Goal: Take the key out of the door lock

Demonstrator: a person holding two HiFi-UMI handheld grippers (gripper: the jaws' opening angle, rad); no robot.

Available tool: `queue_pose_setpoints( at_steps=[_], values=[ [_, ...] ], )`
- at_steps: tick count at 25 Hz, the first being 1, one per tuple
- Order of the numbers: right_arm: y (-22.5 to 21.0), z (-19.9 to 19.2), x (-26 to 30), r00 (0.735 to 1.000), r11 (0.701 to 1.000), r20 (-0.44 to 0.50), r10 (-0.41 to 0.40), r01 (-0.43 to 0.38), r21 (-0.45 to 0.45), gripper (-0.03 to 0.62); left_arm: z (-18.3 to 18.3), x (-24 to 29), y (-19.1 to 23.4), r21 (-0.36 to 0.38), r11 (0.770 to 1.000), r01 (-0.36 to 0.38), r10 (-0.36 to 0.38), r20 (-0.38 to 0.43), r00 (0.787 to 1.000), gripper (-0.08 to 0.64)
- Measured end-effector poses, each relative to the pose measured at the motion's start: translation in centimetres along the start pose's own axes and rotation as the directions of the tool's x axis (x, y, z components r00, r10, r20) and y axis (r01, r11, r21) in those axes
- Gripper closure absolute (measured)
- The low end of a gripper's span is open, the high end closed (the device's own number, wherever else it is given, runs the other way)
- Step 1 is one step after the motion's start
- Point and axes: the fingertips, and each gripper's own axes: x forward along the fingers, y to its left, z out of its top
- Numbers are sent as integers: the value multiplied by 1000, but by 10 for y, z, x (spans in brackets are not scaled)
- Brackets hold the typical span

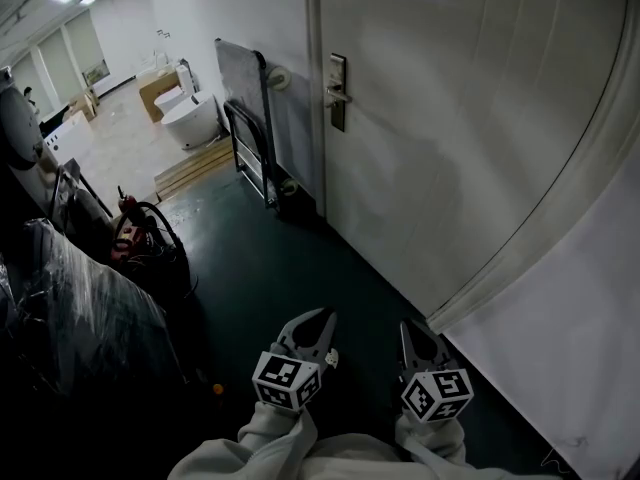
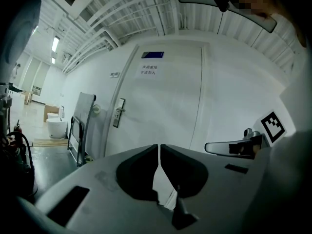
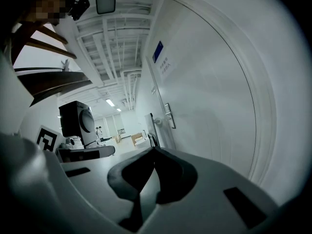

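Left hand-held gripper: jaws clenched, only a hairline slit between them, nothing held. Right hand-held gripper: jaws meet at the tips, also empty. Head view: both are low over the dark floor, side by side, touching nothing, and point toward the white door. The lock, with its handle, sits near the door's left edge, well apart from both. At the lock the key is too small to make out in any view.
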Motion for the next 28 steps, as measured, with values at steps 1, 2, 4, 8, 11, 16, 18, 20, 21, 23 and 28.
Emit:
queue_pose_setpoints(
  at_steps=[1,2,4,8,11,16,18,20,21,23,28],
  values=[
    [-3,3,7,1000,1000,-1,-2,2,2,540,3,6,3,1,1000,3,-3,-3,1000,535],
    [-5,5,14,1000,1000,-3,-4,4,5,540,5,12,7,1,1000,5,-5,-7,1000,537],
    [-8,8,30,1000,1000,-8,-6,6,13,540,7,23,17,0,1000,6,-6,-17,1000,537],
    [-12,16,60,1000,1000,-25,-2,2,13,540,15,43,39,-10,1000,0,0,-27,1000,537],
    [-15,22,83,999,1000,-35,-1,2,13,541,21,57,55,-19,1000,-1,1,-32,999,537],
    [-16,28,120,999,1000,-42,-2,2,14,541,28,79,85,-27,1000,1,-2,-38,999,537],
    [-17,31,135,999,1000,-42,-5,5,15,540,32,88,95,-26,1000,6,-7,-42,999,537],
    [-18,34,149,999,1000,-42,-9,10,16,541,36,96,105,-23,1000,12,-13,-46,999,537],
    [-18,36,155,999,1000,-41,-12,12,16,541,38,100,110,-21,1000,15,-16,-47,999,537],
    [-19,39,168,999,1000,-39,-15,16,19,541,42,106,121,-19,1000,18,-19,-47,999,537],
    [-19,44,199,999,1000,-34,-11,11,14,540,48,124,145,-18,1000,20,-21,-41,999,537]
  ],
)
